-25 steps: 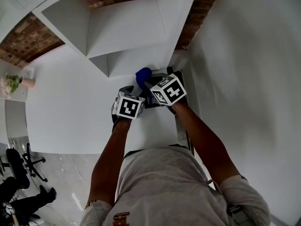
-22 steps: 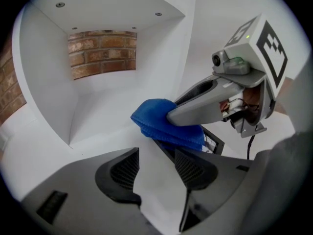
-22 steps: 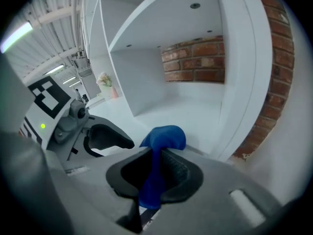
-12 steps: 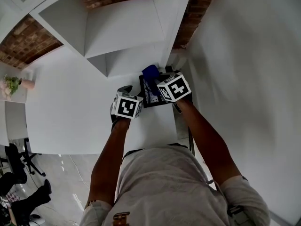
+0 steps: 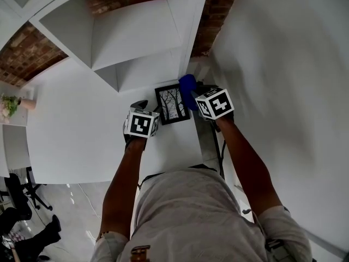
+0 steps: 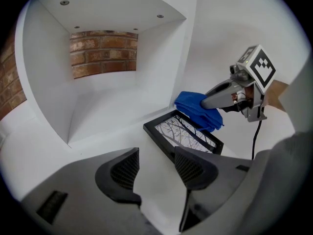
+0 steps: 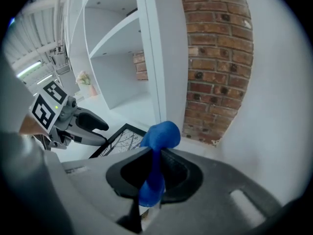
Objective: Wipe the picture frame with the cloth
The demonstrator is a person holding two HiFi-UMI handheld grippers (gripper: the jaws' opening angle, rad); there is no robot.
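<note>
Picture frame [image 5: 172, 103], flat near the table's [image 5: 82, 124] right edge, now lies uncovered: the right gripper [image 7: 155, 168], fingers clamped on the cloth [image 5: 187, 85], has swept past its right side, while the left gripper's [image 6: 157, 166] fingers stand narrowly apart, empty.

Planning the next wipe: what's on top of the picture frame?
Only the blue cloth, held by the right gripper, over the frame's far right corner. The tree print is uncovered; that corner is hidden by the cloth.

Bright, even light, soft shadows (fisheye bending and dark corners).
</note>
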